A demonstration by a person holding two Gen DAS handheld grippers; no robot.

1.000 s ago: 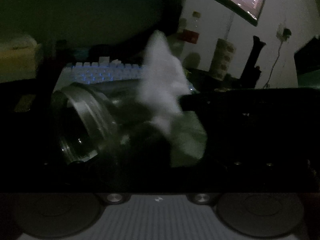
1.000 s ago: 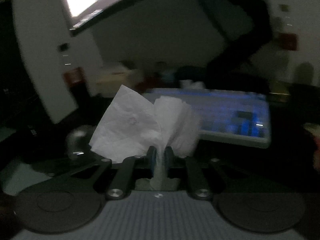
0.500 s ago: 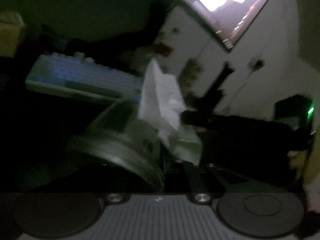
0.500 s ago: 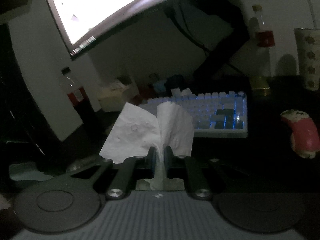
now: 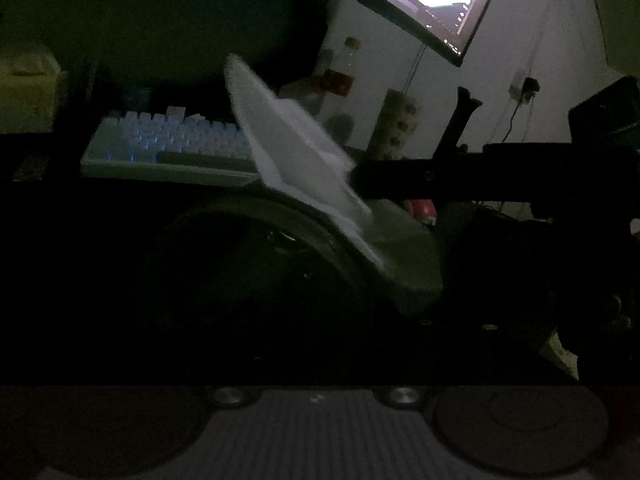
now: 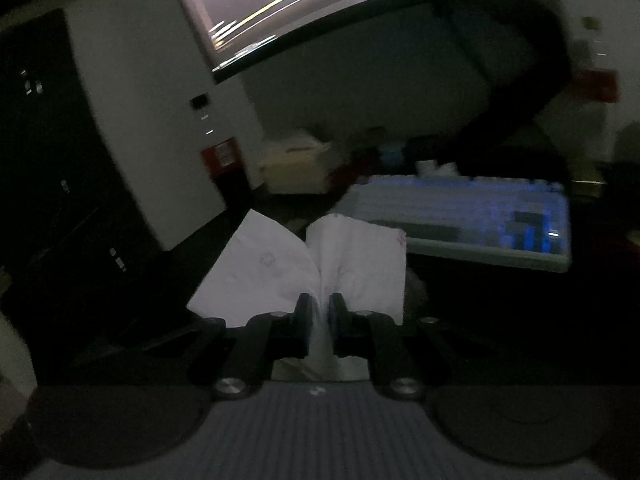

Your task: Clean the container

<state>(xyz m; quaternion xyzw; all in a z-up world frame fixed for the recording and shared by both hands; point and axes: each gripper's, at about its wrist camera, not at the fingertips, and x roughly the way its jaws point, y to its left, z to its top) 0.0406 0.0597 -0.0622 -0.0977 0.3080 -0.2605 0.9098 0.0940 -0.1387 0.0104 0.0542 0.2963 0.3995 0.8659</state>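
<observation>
Tissue [image 6: 304, 272], soft and crumpled, pinched in right jaws

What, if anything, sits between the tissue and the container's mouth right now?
Nothing visible. In the left wrist view the tissue, pinched in the right gripper, hangs right at the container rim; the dark interior cannot be judged.

A white tissue [image 5: 296, 160] sweeps over the rim of a dark container [image 5: 280, 256], in front of a backlit keyboard [image 5: 168, 148].
</observation>
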